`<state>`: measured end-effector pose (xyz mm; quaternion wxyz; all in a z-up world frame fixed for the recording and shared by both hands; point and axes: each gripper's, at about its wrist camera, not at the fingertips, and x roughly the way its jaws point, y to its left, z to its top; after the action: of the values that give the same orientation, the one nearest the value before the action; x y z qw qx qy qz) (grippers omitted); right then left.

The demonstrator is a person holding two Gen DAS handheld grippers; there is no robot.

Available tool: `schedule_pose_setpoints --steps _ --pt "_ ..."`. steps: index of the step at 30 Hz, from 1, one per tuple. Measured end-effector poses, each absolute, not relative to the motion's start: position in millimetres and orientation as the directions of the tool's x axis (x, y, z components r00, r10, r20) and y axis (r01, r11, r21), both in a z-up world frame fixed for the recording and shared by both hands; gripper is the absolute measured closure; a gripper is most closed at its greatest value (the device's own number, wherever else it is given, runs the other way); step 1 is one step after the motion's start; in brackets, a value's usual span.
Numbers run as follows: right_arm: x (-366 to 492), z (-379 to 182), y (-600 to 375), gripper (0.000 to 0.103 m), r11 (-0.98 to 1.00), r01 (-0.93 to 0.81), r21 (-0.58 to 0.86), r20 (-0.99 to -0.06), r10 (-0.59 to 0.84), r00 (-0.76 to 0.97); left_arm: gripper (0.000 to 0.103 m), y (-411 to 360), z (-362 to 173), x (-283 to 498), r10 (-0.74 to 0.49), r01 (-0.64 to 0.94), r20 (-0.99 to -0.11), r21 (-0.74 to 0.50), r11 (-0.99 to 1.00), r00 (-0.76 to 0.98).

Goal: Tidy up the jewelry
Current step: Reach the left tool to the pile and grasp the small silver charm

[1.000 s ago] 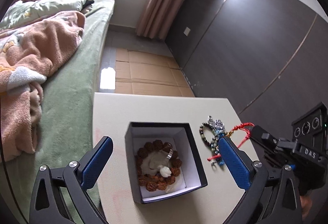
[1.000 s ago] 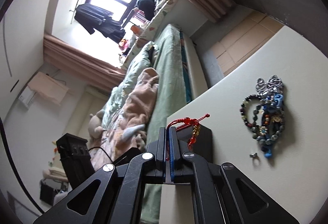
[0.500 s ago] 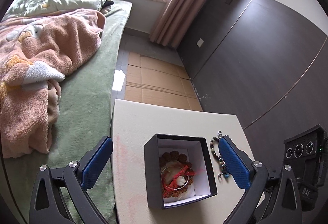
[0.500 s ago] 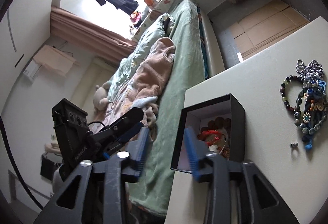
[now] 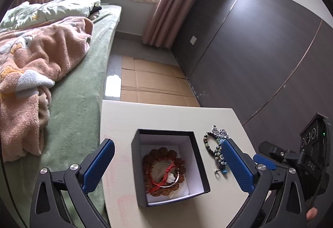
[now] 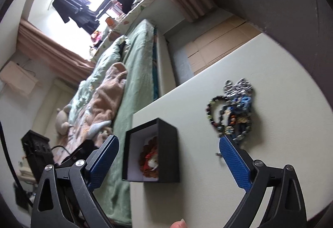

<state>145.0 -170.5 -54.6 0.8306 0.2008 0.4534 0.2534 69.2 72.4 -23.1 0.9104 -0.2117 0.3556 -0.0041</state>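
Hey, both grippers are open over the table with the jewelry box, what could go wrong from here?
The remaining bracelets lie tangled in one heap, so the right gripper may lift several at once or drag the pile. A tiny loose piece beside the heap could be missed or knocked away. The box sits near the table edge by the bed; a nudge might tip it off.

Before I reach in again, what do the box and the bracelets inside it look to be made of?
Box: seemingly stiff matte black card, white lining, crisp square edges. Brown bracelet: knobbly beads, likely seeds or wood. Bangle: thin shiny ring, probably metal. Red bracelet: looks like thin cord.
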Motion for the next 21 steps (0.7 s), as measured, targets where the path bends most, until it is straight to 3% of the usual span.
schedule_pose_setpoints --steps 21 --pt "144.0 -46.1 -246.4 0.0 0.905 -0.236 0.353 -0.706 0.423 0.568 0.001 -18.8 -34.3 91.1 -0.203 0.043 -0.688 -0.243 0.969 0.696"
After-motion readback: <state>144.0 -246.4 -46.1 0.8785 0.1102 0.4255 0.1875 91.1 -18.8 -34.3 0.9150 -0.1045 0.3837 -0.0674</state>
